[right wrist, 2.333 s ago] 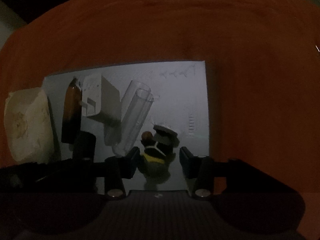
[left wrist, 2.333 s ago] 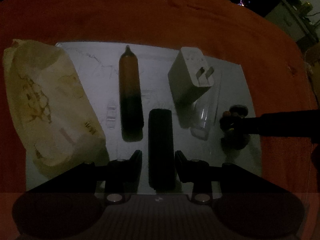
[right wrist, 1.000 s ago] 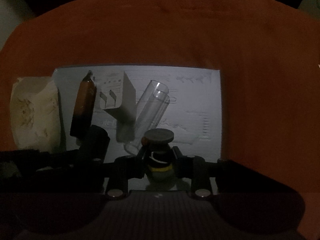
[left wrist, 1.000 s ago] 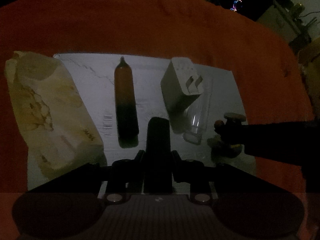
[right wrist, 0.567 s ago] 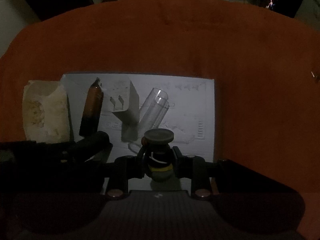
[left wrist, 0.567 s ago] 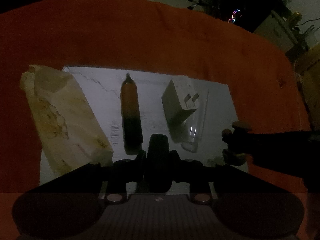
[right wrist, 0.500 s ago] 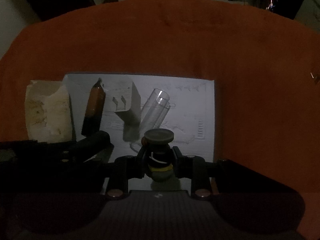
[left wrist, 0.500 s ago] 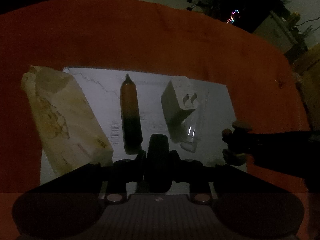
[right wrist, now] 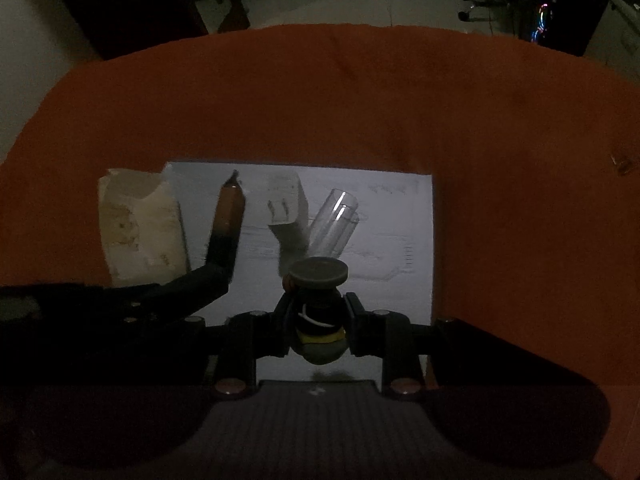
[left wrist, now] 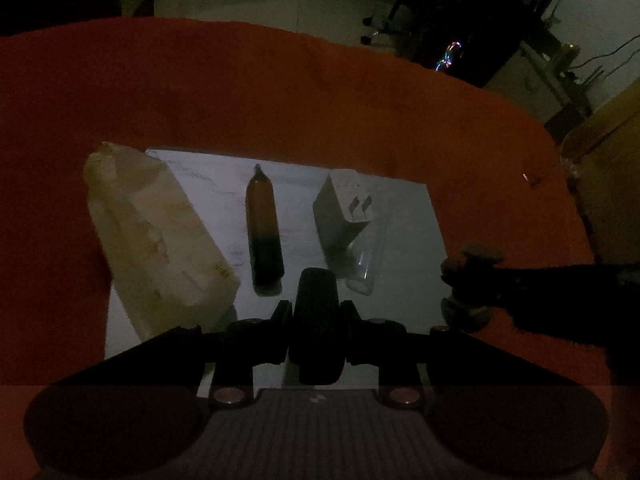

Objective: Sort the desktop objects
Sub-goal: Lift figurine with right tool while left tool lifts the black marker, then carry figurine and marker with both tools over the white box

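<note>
My left tool [left wrist: 315,312] clamps a dark cylinder [left wrist: 316,320], long axis toward twelve o'clock; my right tool [right wrist: 316,326] grips a small figurine [right wrist: 318,316] (both seem lifted clear). The white sheet [right wrist: 400,216] lies at twelve, its remaining items nearer the left tool.
</note>
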